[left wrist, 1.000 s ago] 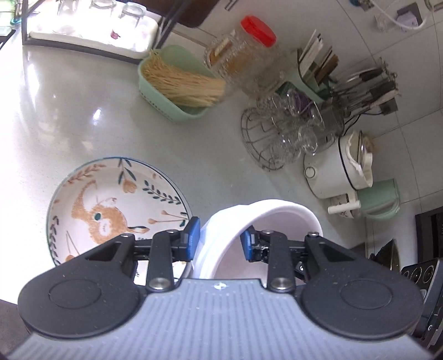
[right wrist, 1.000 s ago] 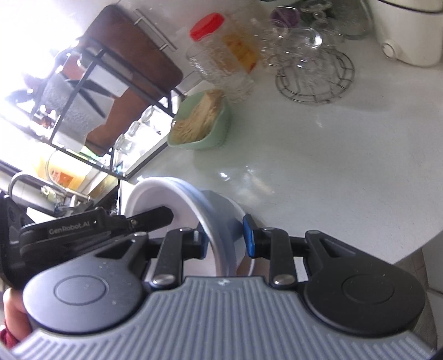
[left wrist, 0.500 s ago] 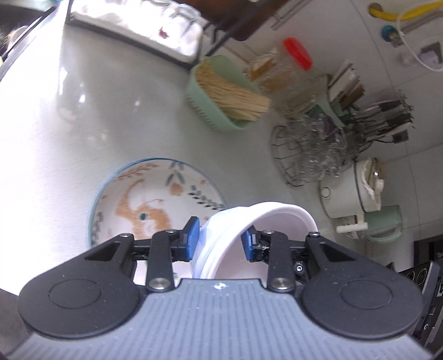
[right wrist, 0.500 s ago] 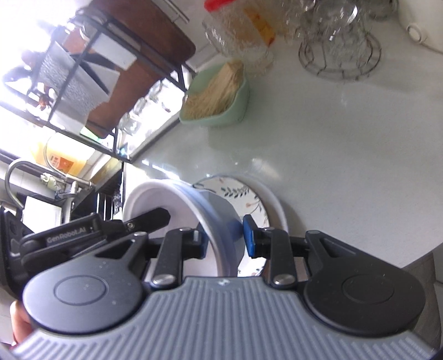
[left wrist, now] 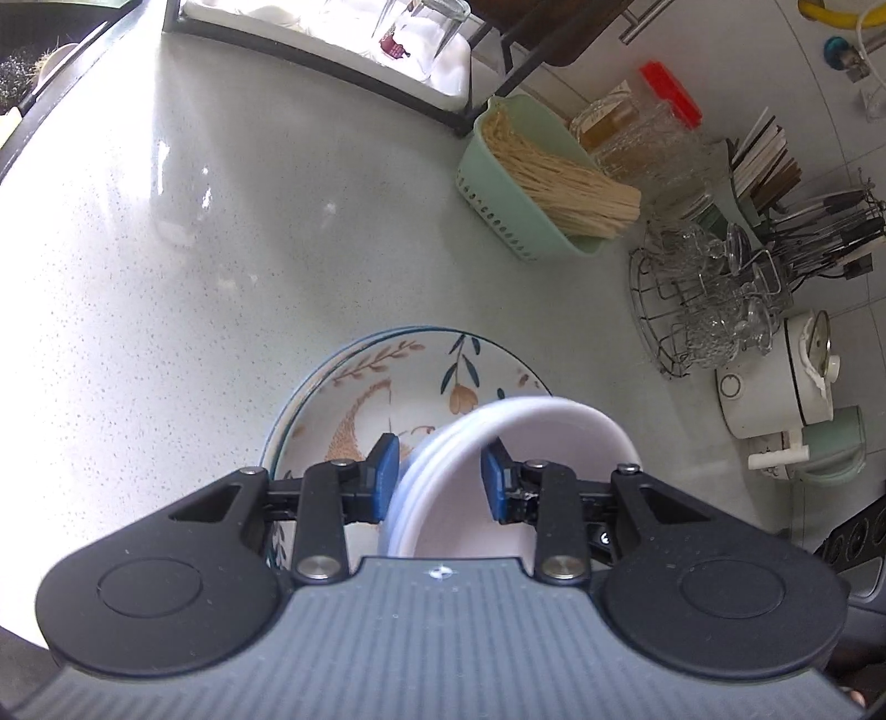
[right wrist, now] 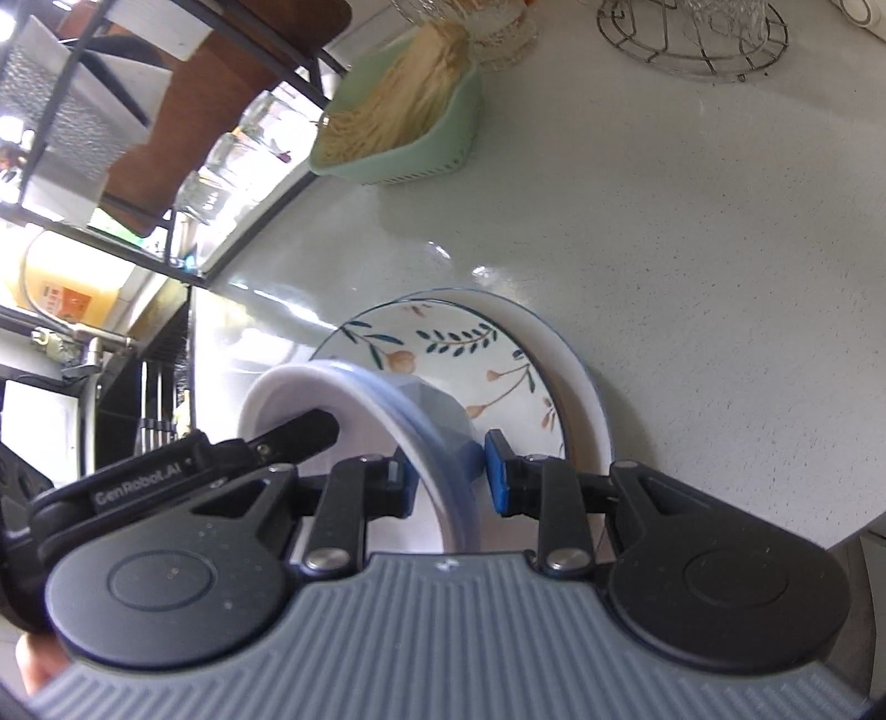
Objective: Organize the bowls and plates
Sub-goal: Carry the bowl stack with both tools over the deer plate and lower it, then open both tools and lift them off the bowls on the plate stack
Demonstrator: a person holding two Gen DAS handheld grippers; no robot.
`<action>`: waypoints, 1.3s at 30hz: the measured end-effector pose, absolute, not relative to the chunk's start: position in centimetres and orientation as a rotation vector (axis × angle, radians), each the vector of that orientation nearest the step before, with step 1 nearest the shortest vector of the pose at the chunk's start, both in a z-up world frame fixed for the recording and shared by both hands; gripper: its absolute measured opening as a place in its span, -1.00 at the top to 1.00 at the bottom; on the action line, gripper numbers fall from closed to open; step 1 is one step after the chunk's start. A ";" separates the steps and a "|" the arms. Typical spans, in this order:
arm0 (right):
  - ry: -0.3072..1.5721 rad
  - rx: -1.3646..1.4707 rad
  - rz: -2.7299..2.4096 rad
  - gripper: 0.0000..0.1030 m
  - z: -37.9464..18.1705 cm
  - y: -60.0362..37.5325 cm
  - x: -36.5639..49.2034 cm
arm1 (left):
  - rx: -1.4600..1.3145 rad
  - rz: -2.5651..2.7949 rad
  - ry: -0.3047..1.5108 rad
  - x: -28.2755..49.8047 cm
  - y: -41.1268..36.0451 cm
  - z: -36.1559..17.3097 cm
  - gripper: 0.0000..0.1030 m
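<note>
A white bowl (left wrist: 531, 426) with a pale blue outside is held over a painted plate (left wrist: 410, 376) that rests on the speckled counter. My left gripper (left wrist: 440, 476) is shut on one side of the bowl's rim. My right gripper (right wrist: 448, 476) is shut on the opposite side of the bowl (right wrist: 354, 399). The plate (right wrist: 443, 349) has leaf and flower patterns and sits in a larger white plate (right wrist: 581, 387). The left gripper's finger (right wrist: 293, 437) shows inside the bowl in the right wrist view.
A green basket of noodles (left wrist: 548, 183) stands behind the plate. A red-lidded jar (left wrist: 648, 133), a wire rack of glasses (left wrist: 709, 299), a white cooker (left wrist: 775, 382) and a green kettle (left wrist: 830, 448) line the right. A dish rack (left wrist: 343, 39) stands at the back.
Both grippers have carried the bowl over the painted plate and lower toward it. The plate now lies straight under the bowl.
</note>
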State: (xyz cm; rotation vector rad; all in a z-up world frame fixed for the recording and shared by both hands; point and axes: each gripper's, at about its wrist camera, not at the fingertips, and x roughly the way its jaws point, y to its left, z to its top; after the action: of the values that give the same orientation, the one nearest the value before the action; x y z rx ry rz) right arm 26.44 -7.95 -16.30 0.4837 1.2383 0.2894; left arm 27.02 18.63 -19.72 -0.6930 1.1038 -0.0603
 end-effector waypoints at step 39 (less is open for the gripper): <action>0.712 0.271 0.460 0.42 1.8 -12.4 19.2 | -0.303 0.005 0.734 16.1 15.8 1.3 0.16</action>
State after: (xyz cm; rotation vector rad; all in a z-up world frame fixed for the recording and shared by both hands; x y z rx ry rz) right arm 19.17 -12.39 1.83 0.2706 0.7124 0.4604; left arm 16.13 15.85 1.34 -0.3025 0.7345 0.0051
